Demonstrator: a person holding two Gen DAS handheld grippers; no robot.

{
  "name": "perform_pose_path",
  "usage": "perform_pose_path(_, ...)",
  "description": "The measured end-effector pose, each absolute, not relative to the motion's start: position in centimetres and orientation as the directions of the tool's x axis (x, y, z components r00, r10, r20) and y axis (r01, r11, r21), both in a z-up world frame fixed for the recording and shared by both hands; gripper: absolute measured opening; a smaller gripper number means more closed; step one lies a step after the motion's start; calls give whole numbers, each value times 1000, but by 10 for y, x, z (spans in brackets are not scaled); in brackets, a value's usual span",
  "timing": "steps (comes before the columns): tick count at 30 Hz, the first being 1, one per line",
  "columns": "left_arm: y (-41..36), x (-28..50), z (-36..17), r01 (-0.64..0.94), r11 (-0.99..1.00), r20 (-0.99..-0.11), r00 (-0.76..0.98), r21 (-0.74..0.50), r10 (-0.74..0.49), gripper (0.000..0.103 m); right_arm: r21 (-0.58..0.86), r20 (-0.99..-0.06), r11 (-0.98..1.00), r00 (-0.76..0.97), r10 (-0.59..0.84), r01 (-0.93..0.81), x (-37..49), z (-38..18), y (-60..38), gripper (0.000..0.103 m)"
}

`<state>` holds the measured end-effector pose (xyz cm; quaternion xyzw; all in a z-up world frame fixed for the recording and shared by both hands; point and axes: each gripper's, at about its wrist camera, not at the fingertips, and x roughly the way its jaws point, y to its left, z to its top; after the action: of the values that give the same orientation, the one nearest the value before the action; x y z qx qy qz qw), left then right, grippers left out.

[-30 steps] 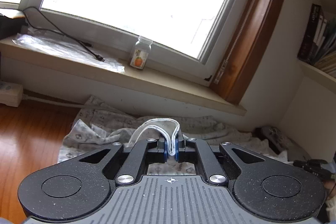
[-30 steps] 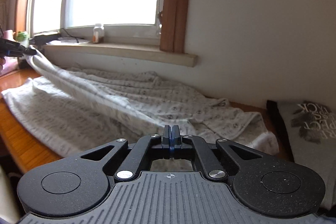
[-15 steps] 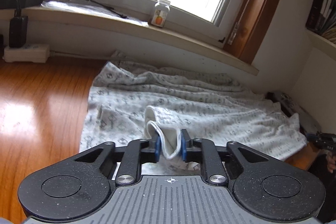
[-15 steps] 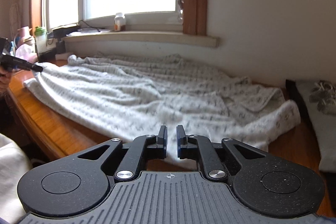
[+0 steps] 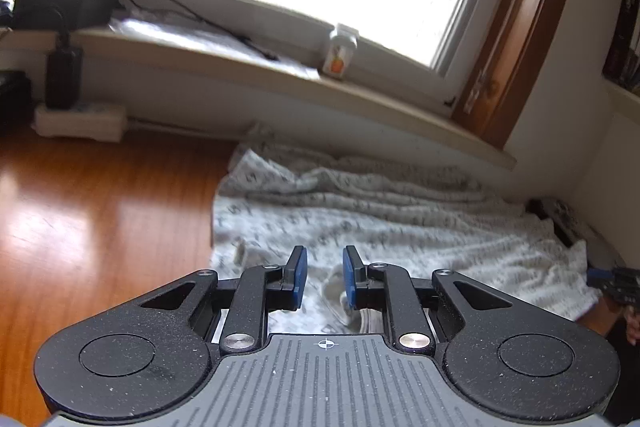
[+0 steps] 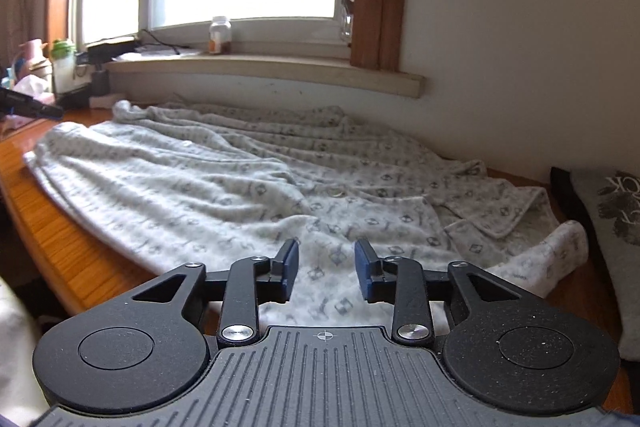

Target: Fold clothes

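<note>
Left gripper [image 5: 325,277]: hovering with jaws parted, gripping nothing.
Right gripper [image 6: 326,275]: jaws opening, nothing between.
Garment [image 6: 248,187]: lying spread across the table [image 6: 60,247], reaching its front edge.

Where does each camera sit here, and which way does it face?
Left wrist: on the left gripper, angled down over the patterned garment toward the window; its open fingers show, nothing between them.
Right wrist: on the right gripper, angled down across the garment toward the wall; its jaws are opening, nothing between them.
Shared: garment, wooden table, the windowsill's bottle.
</note>
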<state>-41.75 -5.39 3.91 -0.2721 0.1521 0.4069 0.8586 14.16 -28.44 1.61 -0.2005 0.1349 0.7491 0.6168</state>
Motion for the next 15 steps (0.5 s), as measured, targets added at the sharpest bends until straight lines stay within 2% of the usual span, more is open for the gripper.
perform_pose_path(2,-46,-409,34,-771,530,-501,634,-353,589,37,-54,-479,-193,-145,866,-980,135,12,-273,37)
perform_pose_path(3,-41,-403,32,-763,536,-510,643,-361,572,39,-58,-485,-189,-138,864,-980,132,10,-268,37)
perform_pose_path(7,-21,-388,23,-722,536,-534,688,-437,492,39,-110,-482,-165,-93,871,-980,121,5,-252,38)
perform_pose_path(8,-19,-384,21,-719,537,-546,689,-441,476,40,-121,-480,-157,-80,873,-980,119,5,-249,38)
perform_pose_path(9,-20,-377,20,-739,547,-570,663,-393,486,39,-132,-478,-150,-70,875,-980,116,4,-246,38)
perform_pose_path(10,-27,-372,20,-757,566,-578,633,-326,515,37,-135,-477,-156,-74,876,-979,114,5,-243,38)
perform_pose_path(12,-42,-362,21,-782,593,-581,578,-191,574,17,-142,-476,-168,-82,876,-975,109,5,-240,38)
perform_pose_path(15,-73,-359,38,-770,631,-490,587,-92,644,13,-148,-477,-191,-99,874,-970,101,4,-235,39)
